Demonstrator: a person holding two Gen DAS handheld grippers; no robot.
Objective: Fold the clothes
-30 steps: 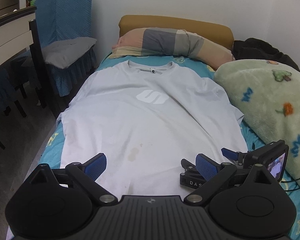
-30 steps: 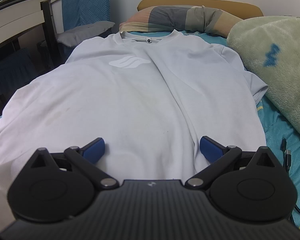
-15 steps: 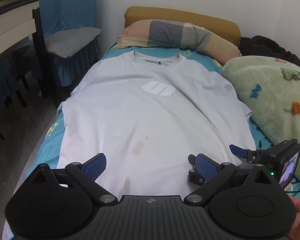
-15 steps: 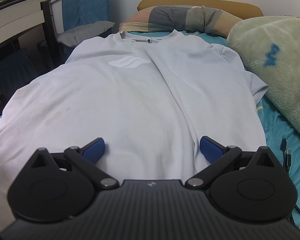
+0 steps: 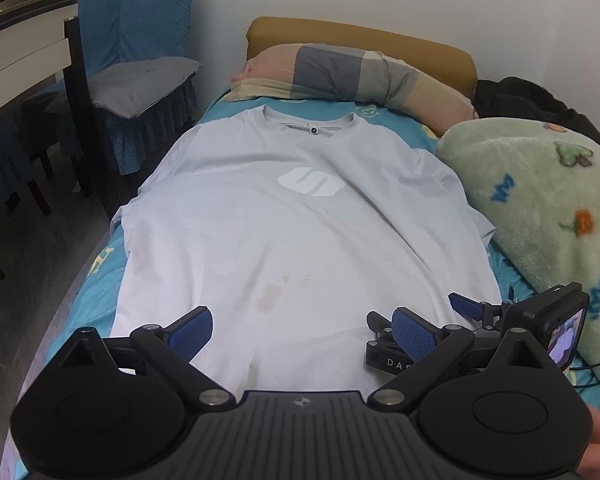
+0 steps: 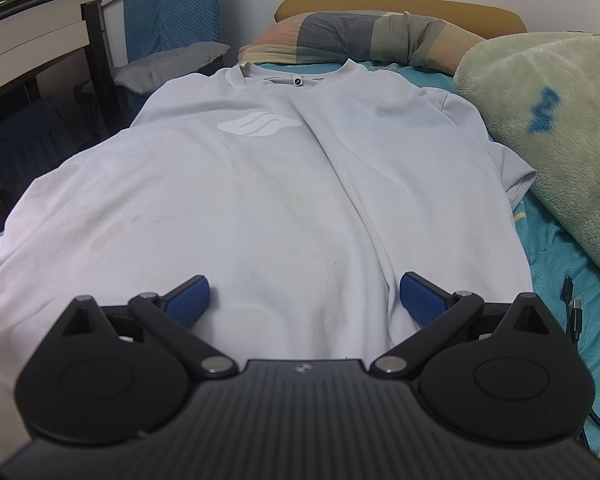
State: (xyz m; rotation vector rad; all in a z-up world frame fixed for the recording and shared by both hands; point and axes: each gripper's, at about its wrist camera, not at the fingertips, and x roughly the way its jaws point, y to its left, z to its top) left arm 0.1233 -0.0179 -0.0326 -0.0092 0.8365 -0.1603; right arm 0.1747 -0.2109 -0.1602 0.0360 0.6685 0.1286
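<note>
Left gripper point(image 5: 302, 332): released, blue pads spread wide, held low over the hem end of the T-shirt, pointing along the bed toward the headboard; nothing sits between the pads.
Right gripper point(image 6: 304, 300): released too, pads wide apart, lower and closer to the cloth than the left one, aimed up the shirt's length; in the left wrist view its body point(image 5: 500, 320) shows just beside the left gripper, over the shirt's right hem corner.
T-shirt point(image 5: 300, 232): pale grey, spread face up and unfolded along the bed, hem nearest the grippers, collar at the far end; a white logo point(image 5: 312, 182) on the chest, faint brownish stains point(image 5: 270, 296) near the hem, a long crease running up the right half.
Bed point(image 5: 100, 264): teal sheet shows as a narrow strip along the shirt's left side, where the mattress edge drops to the dark floor.
Cable point(image 6: 572, 312): dark, lying on the sheet just right of the shirt's hem corner.
Blanket point(image 5: 540, 208): green fleece heap along the right side, close to the right sleeve; touching or not, I cannot tell.
Pillow point(image 5: 352, 76): plaid, lying across the bed just beyond the collar, against the brown headboard point(image 5: 360, 36).
Chair point(image 5: 140, 84): blue-covered with a grey cushion, standing left of the bed near the shirt's left shoulder.
</note>
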